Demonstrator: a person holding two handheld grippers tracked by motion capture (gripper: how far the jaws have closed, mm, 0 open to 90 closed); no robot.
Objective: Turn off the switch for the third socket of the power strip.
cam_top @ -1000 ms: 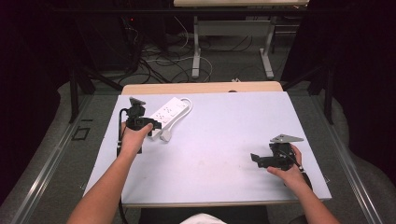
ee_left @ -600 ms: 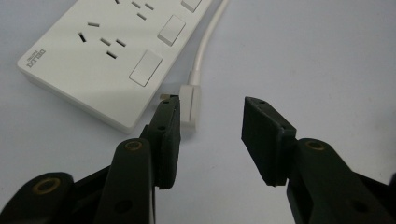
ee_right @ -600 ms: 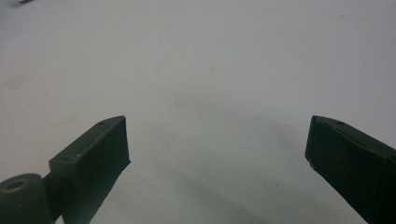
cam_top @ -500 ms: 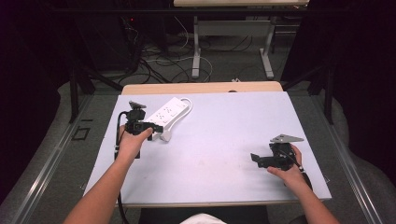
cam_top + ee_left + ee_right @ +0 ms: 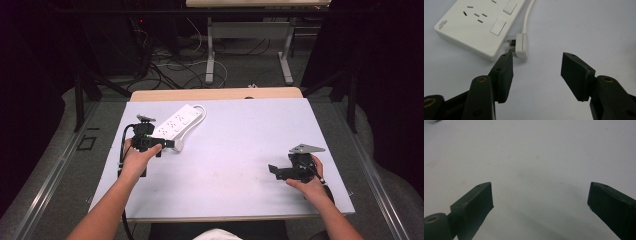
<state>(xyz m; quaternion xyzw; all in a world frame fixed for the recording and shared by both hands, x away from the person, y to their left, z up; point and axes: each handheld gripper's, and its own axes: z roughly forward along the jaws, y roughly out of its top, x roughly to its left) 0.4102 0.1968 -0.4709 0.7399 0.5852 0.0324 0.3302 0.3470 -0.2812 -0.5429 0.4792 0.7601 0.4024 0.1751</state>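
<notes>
A white power strip [image 5: 177, 121] lies at the table's far left, seen close in the left gripper view [image 5: 474, 25]. Its white plug [image 5: 521, 46] rests on the table beside the strip's end, at the end of the cord [image 5: 529, 12]. My left gripper [image 5: 167, 144] is just short of the plug, pointing at it. The left gripper [image 5: 536, 60] is open; its jaws have just been opening, and only bare table lies between them. My right gripper [image 5: 272, 170] rests at the near right. In its own view the right gripper [image 5: 540, 192] stands wide open over bare table.
The pale table top [image 5: 240, 130] has a wooden strip [image 5: 215, 94] along its far edge. Beyond it are desk legs and loose cables on the floor [image 5: 200, 65]. A black cable [image 5: 121, 150] trails from the left gripper toward the person.
The left hand has drawn back a little from the power strip toward the person, and its jaws stand wider apart. The right hand and gripper have stayed put.
</notes>
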